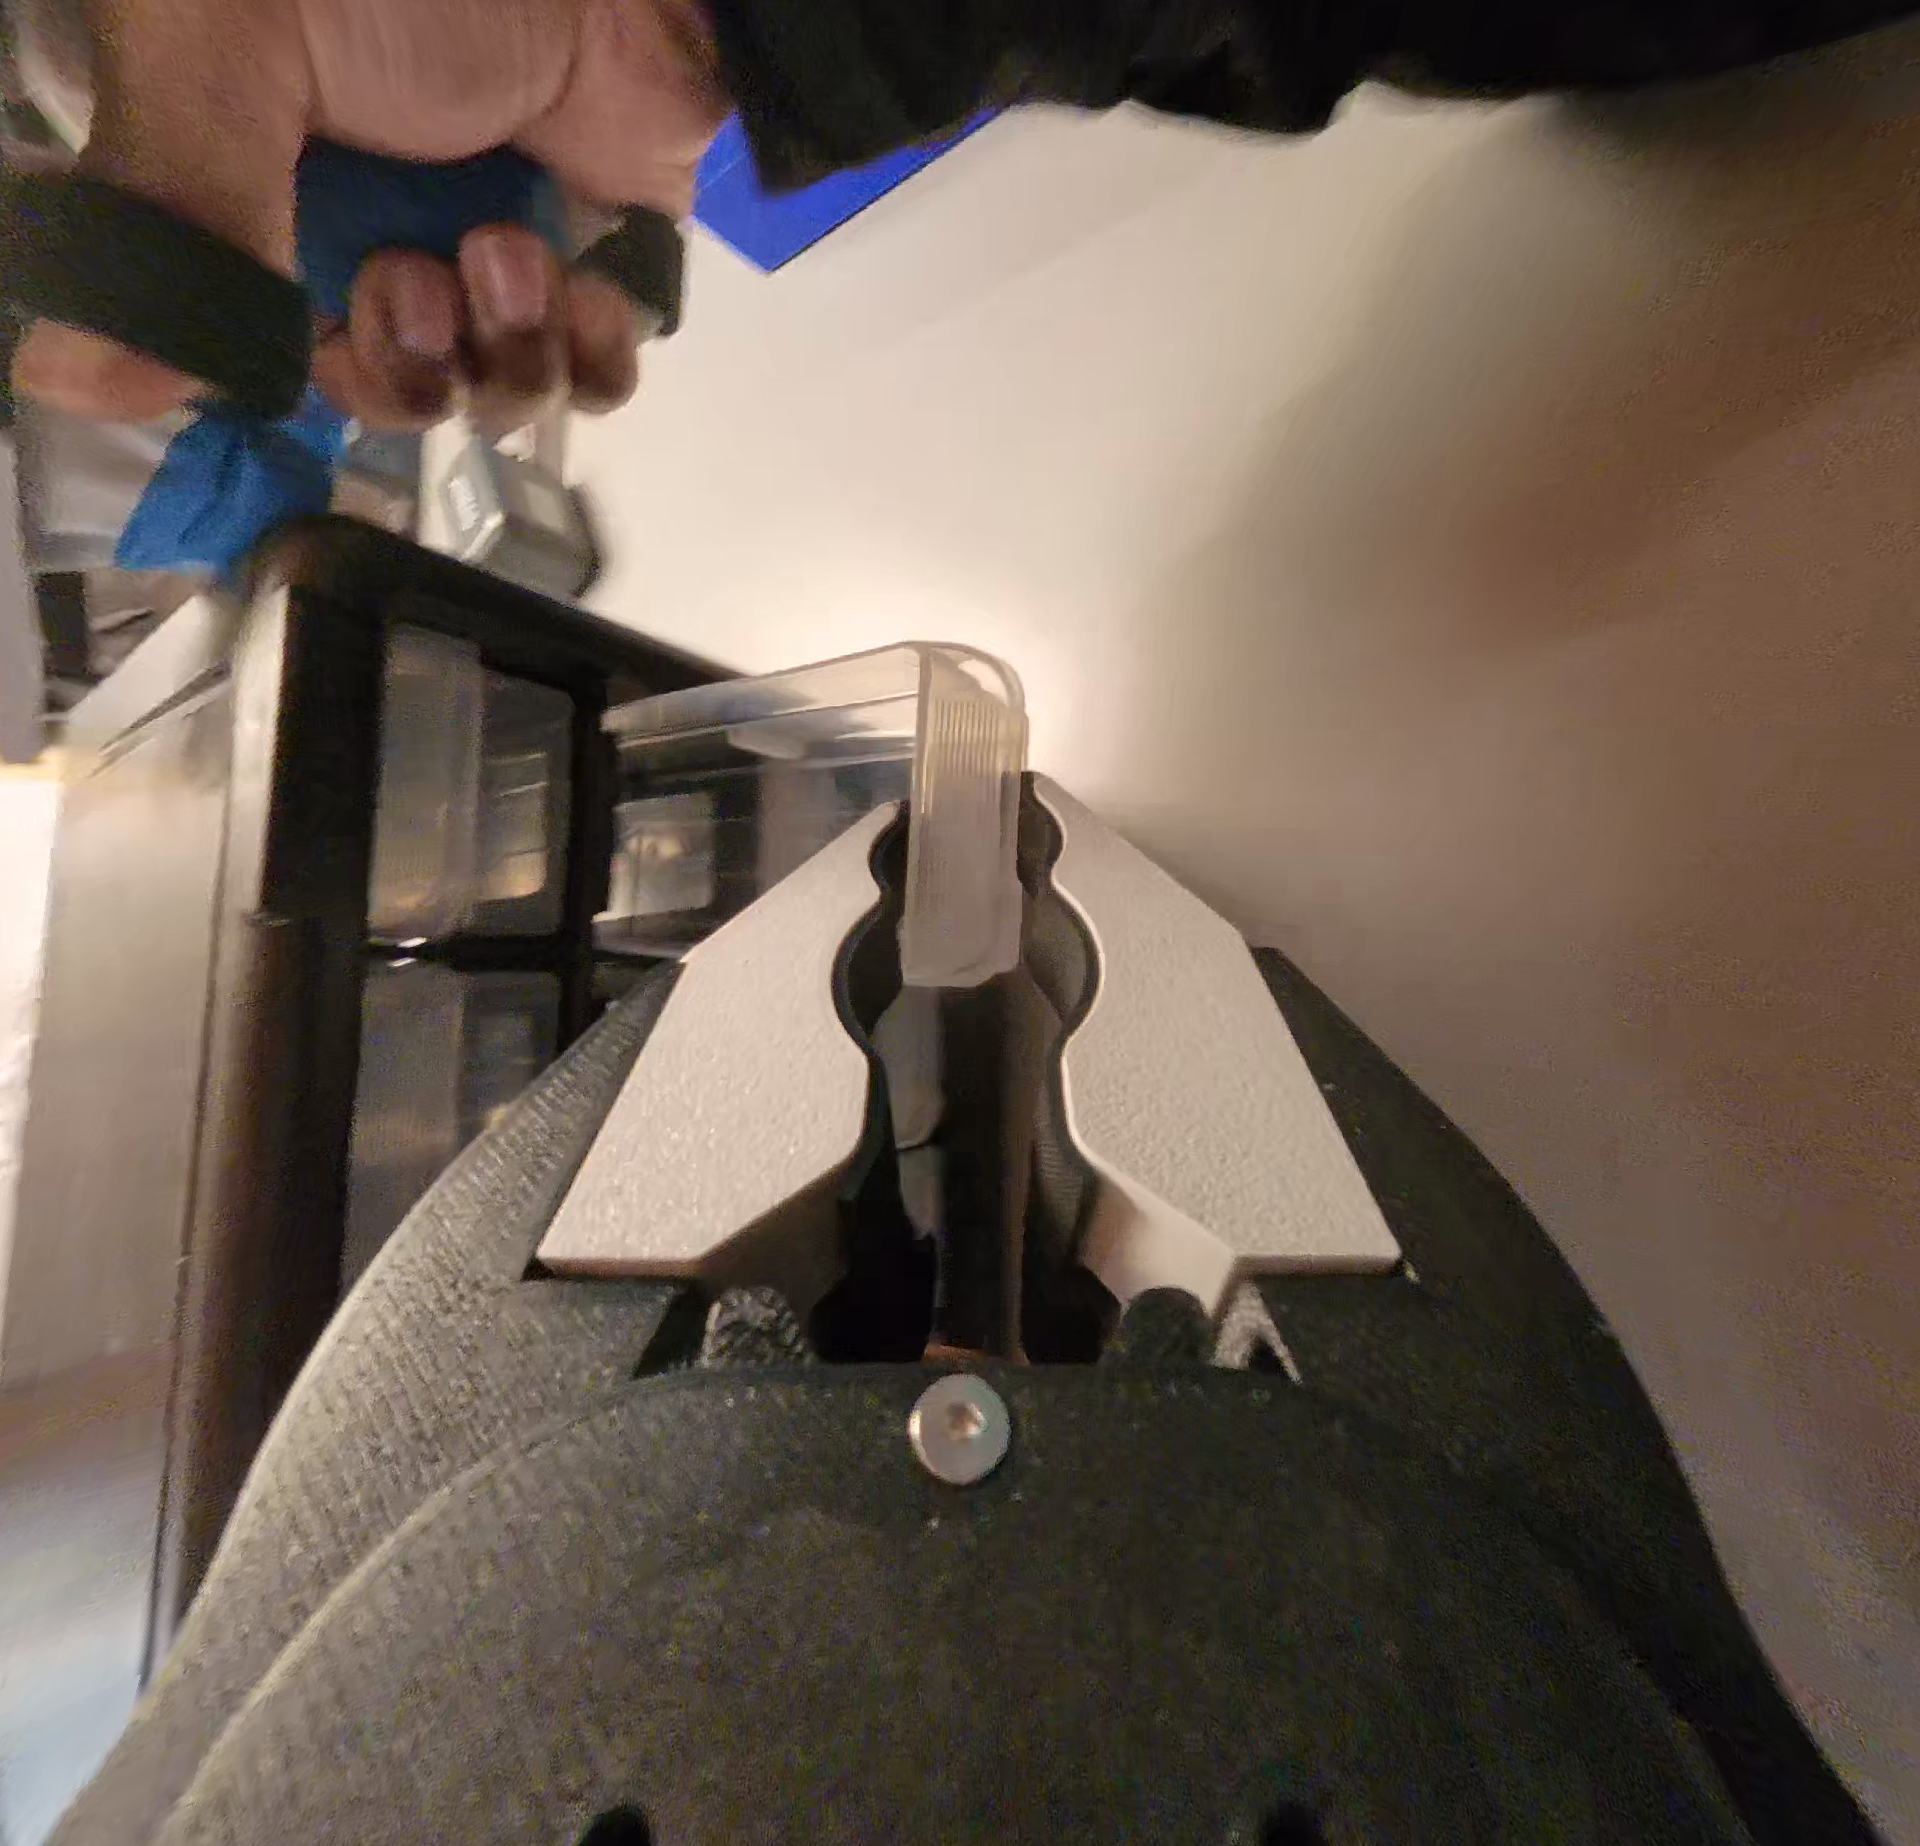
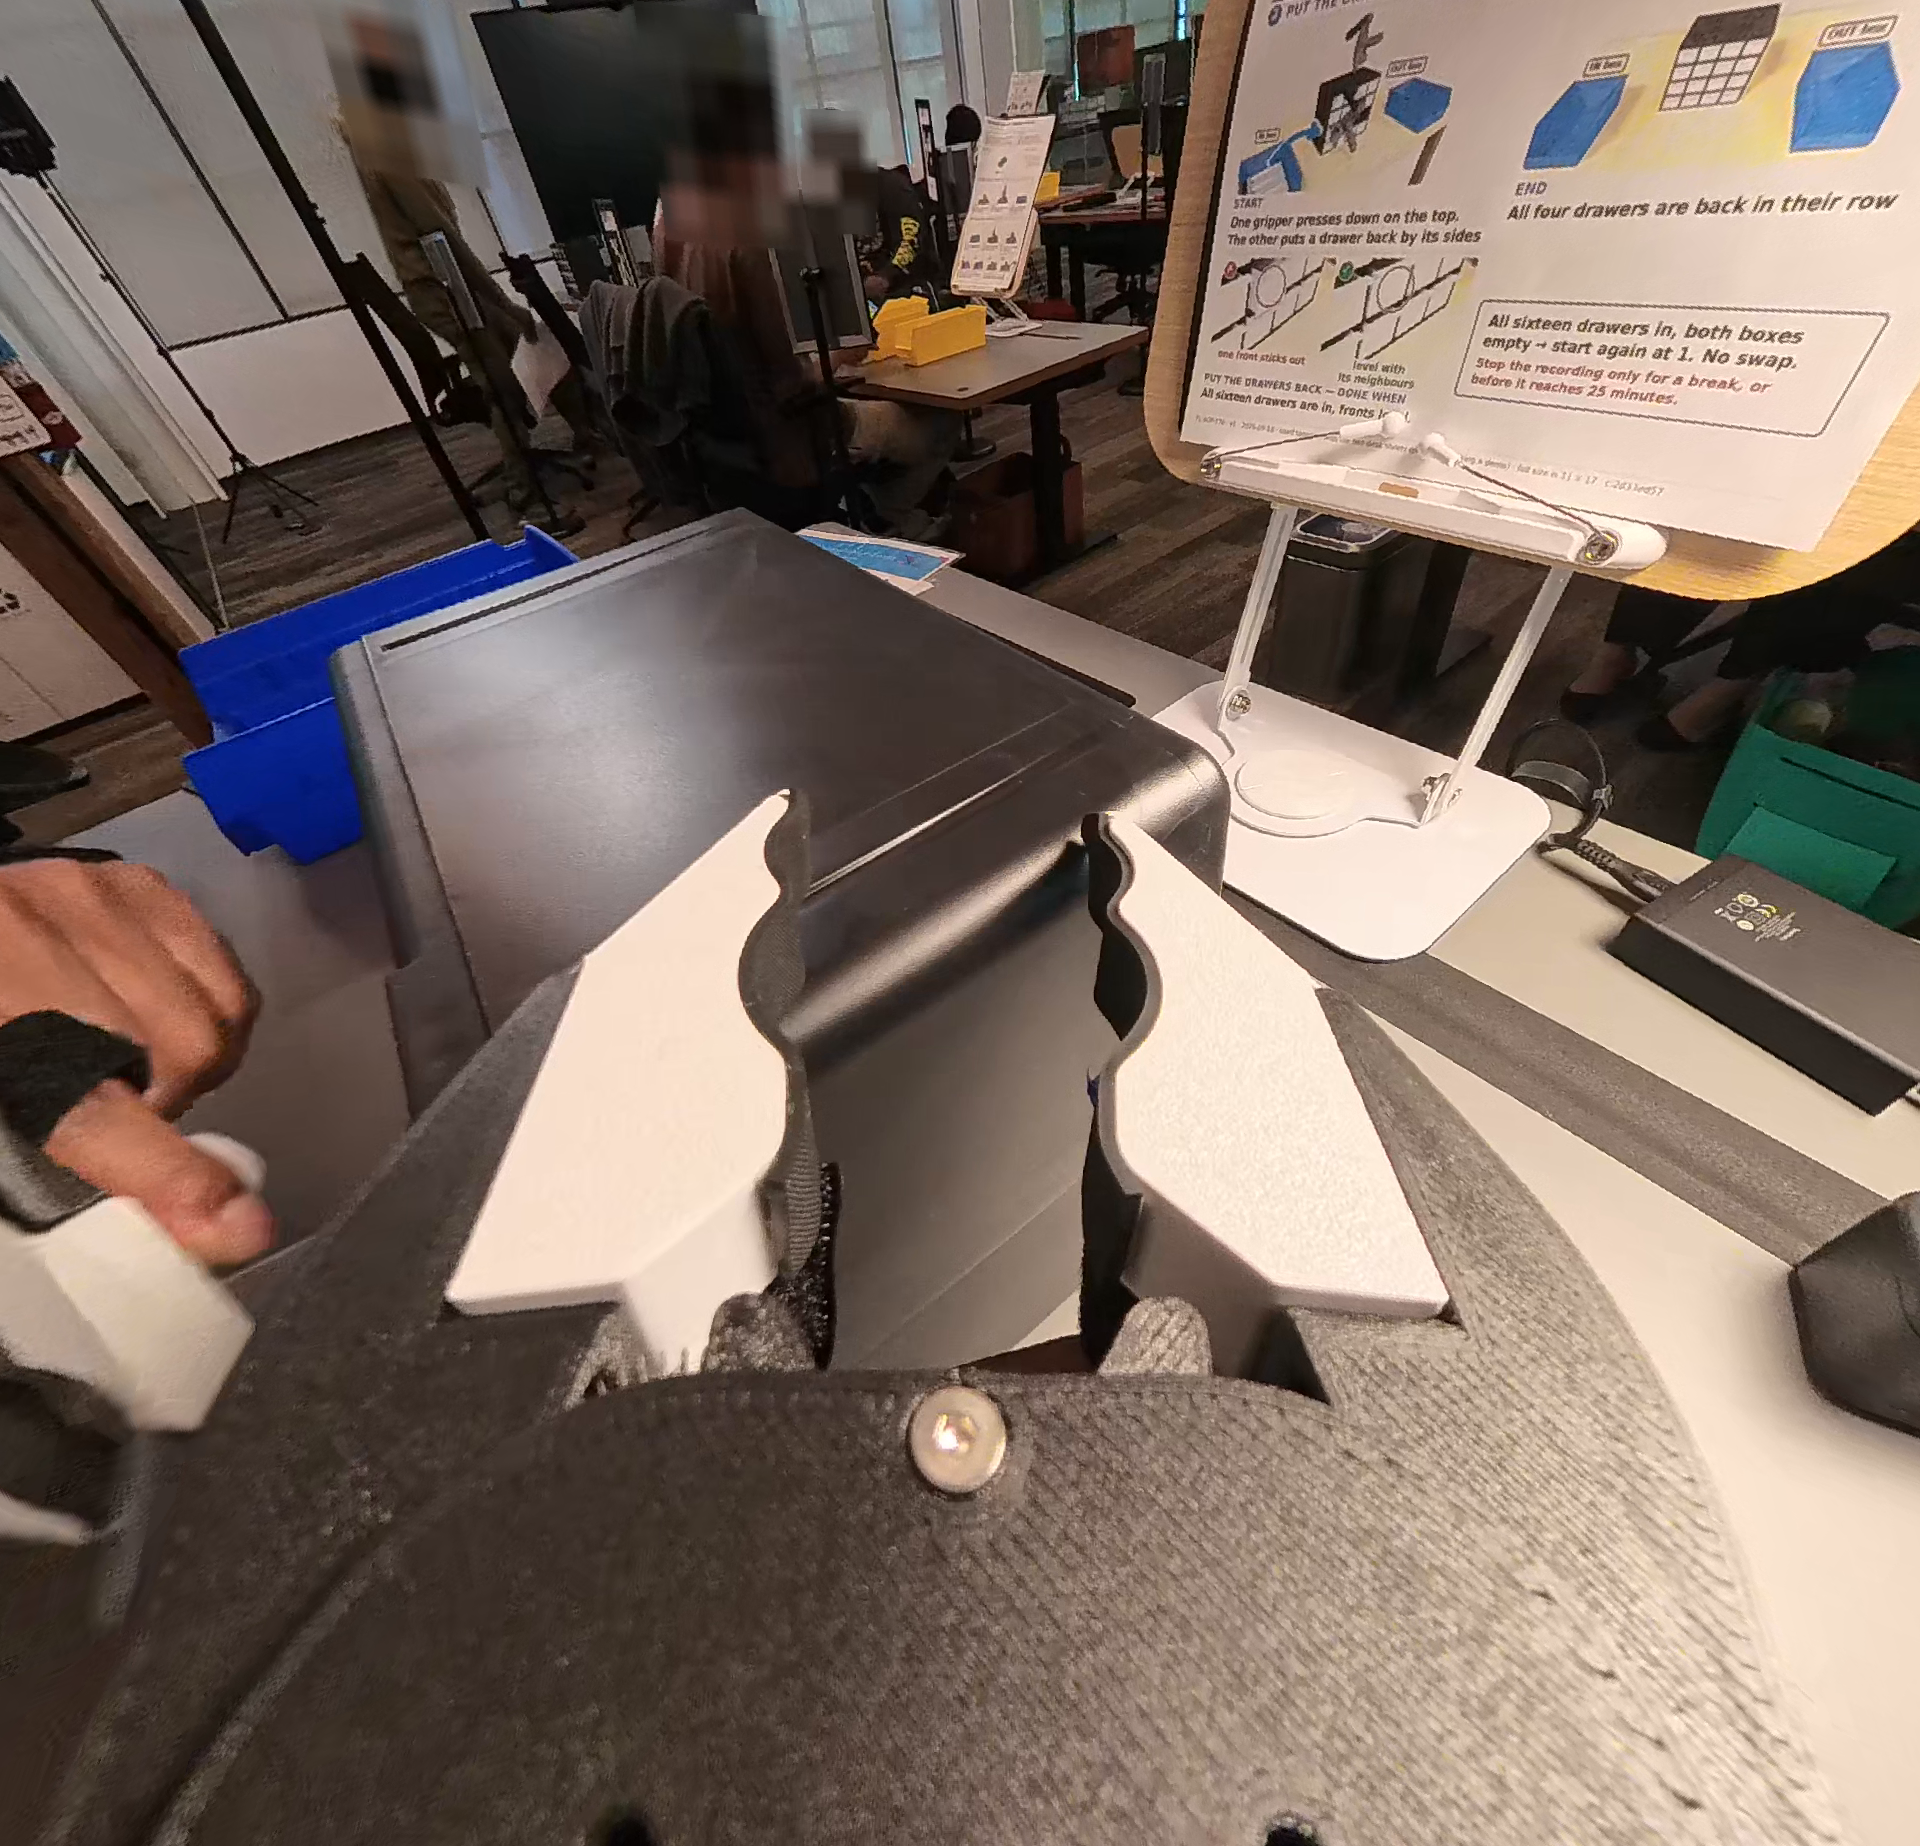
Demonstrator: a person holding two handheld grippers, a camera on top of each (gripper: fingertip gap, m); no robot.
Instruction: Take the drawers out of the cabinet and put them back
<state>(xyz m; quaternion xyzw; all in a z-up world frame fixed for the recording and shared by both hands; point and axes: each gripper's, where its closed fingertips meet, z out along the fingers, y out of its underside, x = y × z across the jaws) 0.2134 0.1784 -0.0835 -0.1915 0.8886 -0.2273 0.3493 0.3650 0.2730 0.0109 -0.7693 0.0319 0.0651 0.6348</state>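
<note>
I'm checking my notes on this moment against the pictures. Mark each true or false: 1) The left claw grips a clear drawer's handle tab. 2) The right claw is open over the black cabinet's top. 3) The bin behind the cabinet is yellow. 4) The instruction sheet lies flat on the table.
1) True: the left claw has closed on the handle tab of a clear drawer.
2) True: the right claw is open above the black cabinet.
3) False: the bin is blue.
4) False: the instruction sheet is propped on a white stand.
</note>
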